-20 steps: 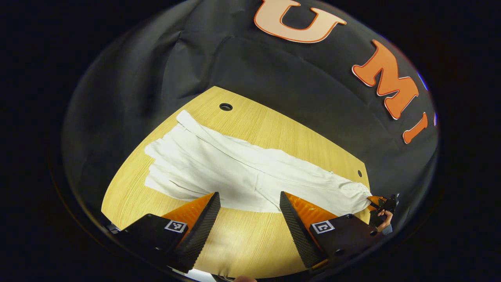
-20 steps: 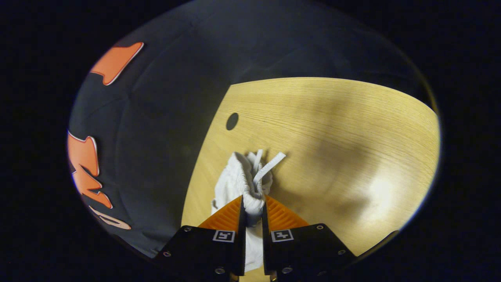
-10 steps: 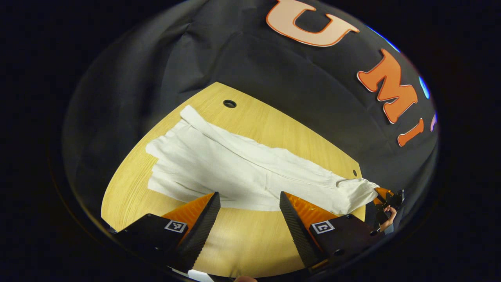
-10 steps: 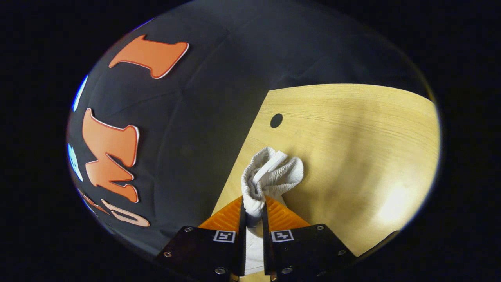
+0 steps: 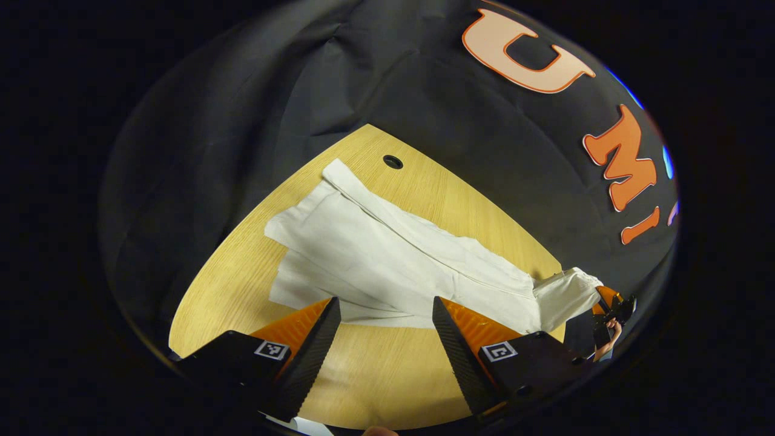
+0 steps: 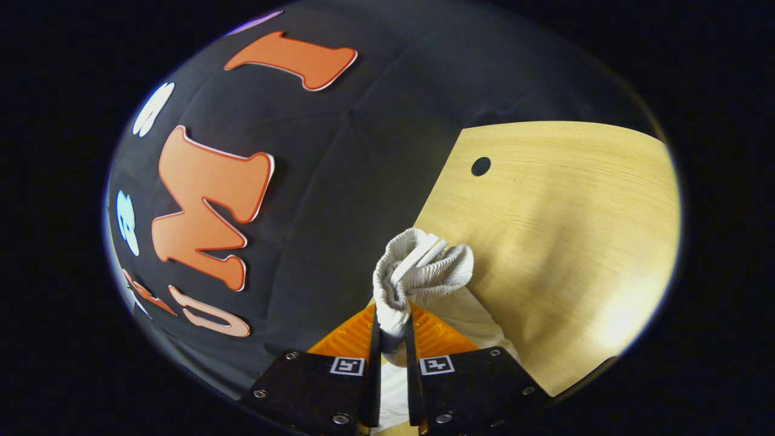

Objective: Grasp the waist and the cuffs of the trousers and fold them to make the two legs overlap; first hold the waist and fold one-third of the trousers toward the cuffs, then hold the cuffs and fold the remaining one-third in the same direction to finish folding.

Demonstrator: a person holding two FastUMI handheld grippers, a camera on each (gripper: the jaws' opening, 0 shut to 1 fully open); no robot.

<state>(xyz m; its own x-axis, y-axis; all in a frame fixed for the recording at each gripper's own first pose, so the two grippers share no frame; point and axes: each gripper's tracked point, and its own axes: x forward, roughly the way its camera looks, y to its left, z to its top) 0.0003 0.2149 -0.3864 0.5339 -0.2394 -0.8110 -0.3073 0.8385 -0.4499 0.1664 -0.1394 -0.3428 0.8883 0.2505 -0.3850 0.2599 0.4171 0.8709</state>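
your left gripper (image 5: 386,339) hangs over the wooden table (image 5: 387,381) with its fingers spread wide apart and nothing between them. it sits above bare wood on the near side of the trousers (image 5: 387,260), just short of their near edge, not touching the cloth.

your right gripper (image 6: 390,357) has both fingers pinched tight on the bunched waist (image 6: 418,272) of the trousers. in the right gripper view the elastic waistband fans out in a gathered wad just past the fingertips, and a bit of loose cloth drops from it toward the table (image 6: 563,230). the wad sits at the table's edge, with a round hole (image 6: 481,166) in the wood farther off beyond it.

in the left gripper view the white trousers lie flat and stretched along the table, legs running from the waist end out to the cuffs (image 5: 303,224) at the far left. the upper leg lies partly over the lower one, with the lower one's cuff sticking out on the near side. another round hole (image 5: 393,161) sits just past the cuffs, near the table's far edge. at the waist end the cloth lifts off the table, rising to the right gripper (image 5: 608,303), which shows there small, with a hand (image 5: 608,342) below it.
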